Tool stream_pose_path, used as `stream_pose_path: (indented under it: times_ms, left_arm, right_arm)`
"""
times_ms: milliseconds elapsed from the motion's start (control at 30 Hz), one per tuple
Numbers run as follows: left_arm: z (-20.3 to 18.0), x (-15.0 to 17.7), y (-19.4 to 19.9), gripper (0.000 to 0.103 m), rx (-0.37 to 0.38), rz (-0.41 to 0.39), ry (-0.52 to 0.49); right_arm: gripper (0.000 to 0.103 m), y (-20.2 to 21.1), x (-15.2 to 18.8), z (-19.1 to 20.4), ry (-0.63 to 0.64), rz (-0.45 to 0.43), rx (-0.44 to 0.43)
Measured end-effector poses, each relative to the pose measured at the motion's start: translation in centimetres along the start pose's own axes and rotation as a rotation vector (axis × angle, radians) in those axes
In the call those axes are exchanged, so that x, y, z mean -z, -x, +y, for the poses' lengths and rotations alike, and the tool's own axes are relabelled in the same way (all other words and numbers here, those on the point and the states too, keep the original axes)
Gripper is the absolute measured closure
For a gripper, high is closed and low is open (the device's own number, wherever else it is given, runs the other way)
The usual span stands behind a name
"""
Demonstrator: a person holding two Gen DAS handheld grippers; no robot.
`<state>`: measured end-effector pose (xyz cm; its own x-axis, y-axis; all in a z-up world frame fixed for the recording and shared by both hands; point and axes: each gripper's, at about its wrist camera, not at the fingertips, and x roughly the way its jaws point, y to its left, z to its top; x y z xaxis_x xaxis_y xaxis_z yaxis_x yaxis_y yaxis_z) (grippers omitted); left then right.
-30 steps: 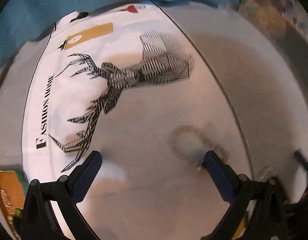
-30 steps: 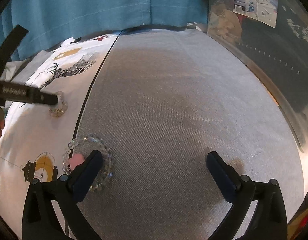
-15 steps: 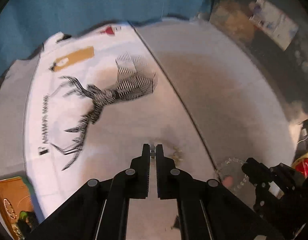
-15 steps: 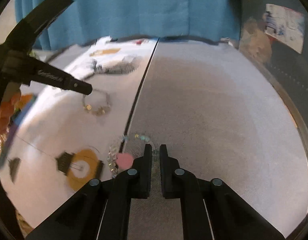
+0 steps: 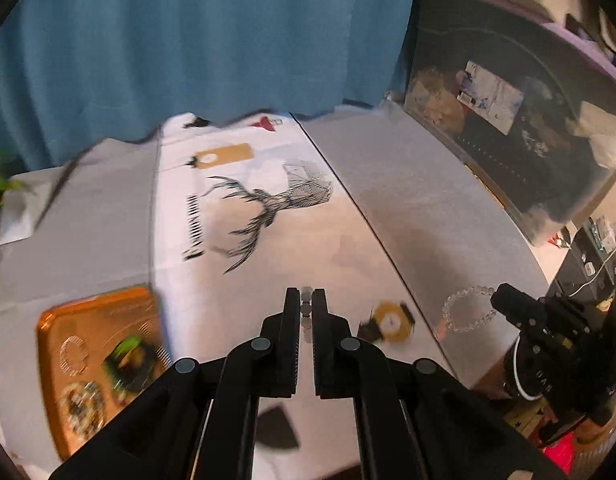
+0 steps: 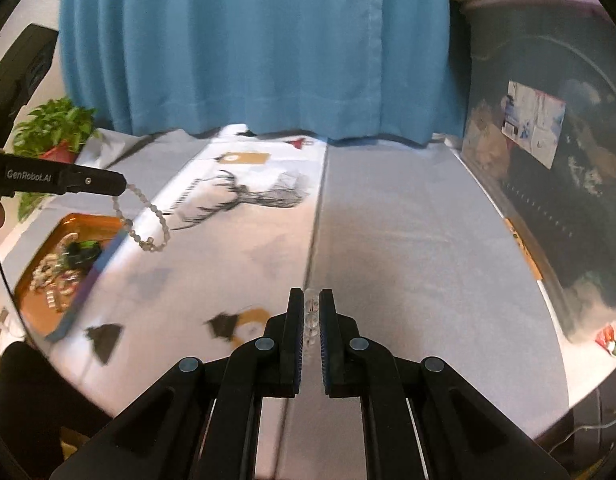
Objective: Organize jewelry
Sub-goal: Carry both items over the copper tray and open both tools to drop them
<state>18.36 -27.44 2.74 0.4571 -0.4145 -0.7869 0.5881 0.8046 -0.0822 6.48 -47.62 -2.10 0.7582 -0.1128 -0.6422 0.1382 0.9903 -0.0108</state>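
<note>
The right gripper (image 6: 311,312) pinches clear beads between its nearly closed fingers (image 6: 294,320). At far left, the left gripper (image 6: 122,185) dangles a beaded bracelet (image 6: 142,220) above the surface (image 6: 408,240), beside an orange tray (image 6: 36,300) of jewelry.

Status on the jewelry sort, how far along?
Done: several pieces already lie in the orange tray. In hand: left gripper is shut on a beaded bracelet, which hangs clear of the cloth; right gripper is shut on a clear bracelet. Left: both still need to go in the tray.
</note>
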Motion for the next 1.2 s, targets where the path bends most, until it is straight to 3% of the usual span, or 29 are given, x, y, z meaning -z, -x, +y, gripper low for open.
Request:
stream_pose_path:
  times_ms: [300, 567, 867, 1200]
  left_arm:
    - [1.7, 10.2, 9.8, 0.099, -0.068, -0.064, 0.010]
    - [2.8, 18.6, 15.4, 0.099, -0.110, -0.086, 0.048]
    - [3.2, 25.8, 17.9, 0.099, -0.142, -0.058, 0.099]
    - [2.3, 29.6, 18.1, 0.099, -0.120, -0.020, 0.139]
  right_arm:
    - [0.095, 8.8, 3.5, 7.9, 0.061, -0.054, -0.101]
    - [0.095, 14.3, 8.1, 14.8, 0.134, -0.037, -0.202]
    - [0.095, 18.2, 12.4, 20.5, 0.219, -0.016, -0.275]
    - [0.095, 19.2, 15.1, 23.1, 0.244, 0.039, -0.327]
